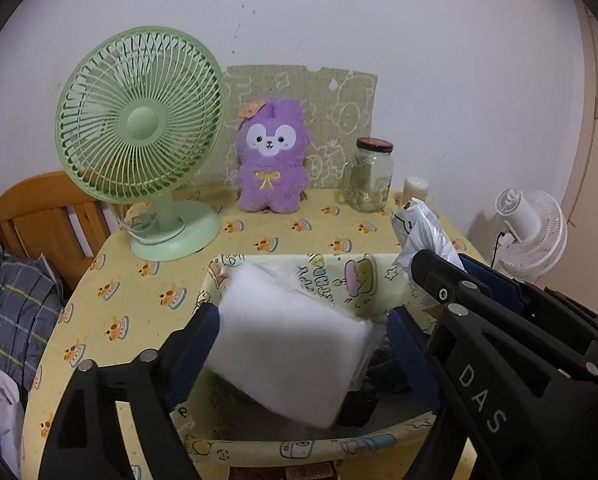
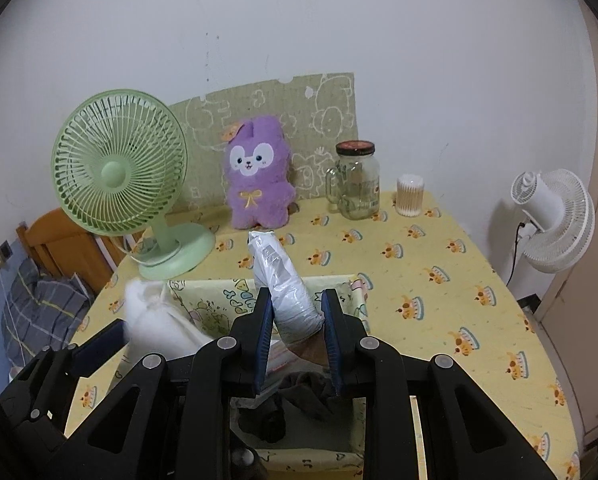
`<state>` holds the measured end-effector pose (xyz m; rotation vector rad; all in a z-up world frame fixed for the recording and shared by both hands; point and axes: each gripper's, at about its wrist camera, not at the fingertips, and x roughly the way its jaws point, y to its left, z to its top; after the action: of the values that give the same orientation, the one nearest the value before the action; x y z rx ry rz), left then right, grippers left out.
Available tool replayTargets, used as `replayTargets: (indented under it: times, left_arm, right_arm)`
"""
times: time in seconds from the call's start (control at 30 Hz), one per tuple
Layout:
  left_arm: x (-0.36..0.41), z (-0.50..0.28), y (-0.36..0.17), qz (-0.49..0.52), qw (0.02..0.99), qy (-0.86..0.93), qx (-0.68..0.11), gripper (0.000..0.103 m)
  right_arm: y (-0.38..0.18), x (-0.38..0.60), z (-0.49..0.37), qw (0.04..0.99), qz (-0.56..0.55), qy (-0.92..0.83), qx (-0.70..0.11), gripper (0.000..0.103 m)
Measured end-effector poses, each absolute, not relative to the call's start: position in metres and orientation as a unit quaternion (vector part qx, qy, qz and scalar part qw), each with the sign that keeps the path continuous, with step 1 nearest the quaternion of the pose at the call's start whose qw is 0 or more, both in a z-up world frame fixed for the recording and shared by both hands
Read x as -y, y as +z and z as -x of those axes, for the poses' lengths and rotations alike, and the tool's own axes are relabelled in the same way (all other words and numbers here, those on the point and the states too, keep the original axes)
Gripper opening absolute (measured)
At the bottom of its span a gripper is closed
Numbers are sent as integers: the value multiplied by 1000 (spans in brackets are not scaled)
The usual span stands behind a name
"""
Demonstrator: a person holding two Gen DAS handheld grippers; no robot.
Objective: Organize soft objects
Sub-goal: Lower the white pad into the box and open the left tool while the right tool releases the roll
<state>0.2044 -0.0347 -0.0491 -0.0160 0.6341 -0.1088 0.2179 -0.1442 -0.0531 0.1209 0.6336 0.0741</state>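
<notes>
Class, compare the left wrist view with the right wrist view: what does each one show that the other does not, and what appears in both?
Only the left wrist view shows the white foam block's broad face between the left hand-held gripper's open jaws, above the fabric bin.

Only the right wrist view shows the right hand-held gripper shut on the plastic-wrapped white roll, dark cloth in the bin below, and the cotton swab container in full.

Both share the green fan, purple plush, glass jar, white fan and yellow tablecloth.
</notes>
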Motion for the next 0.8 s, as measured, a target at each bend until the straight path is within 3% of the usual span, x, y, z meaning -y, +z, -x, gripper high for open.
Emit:
replayTargets:
  times: [0.4, 0.47, 0.53, 0.6, 0.8]
  left_arm:
    - [24, -220, -67, 13, 940, -41, -339, 94]
    - [24, -221, -69, 15, 939, -42, -341, 94]
    - [24, -221, -69, 17, 939, -45, -340, 95]
    - [23, -219, -68, 16, 941, -43, -336, 96]
    - [24, -212, -63, 11, 944, -42, -326, 97]
  right_arm:
    - [-73, 130, -240, 938, -57, 71, -335, 31]
    - [-75, 130, -241, 937, -57, 72, -337, 40]
    - [-75, 129, -240, 938, -57, 69, -334, 68]
    - [-73, 130, -238, 941, -58, 65, -326, 77]
    - [-68, 130, -233, 943, -49, 54, -324, 90]
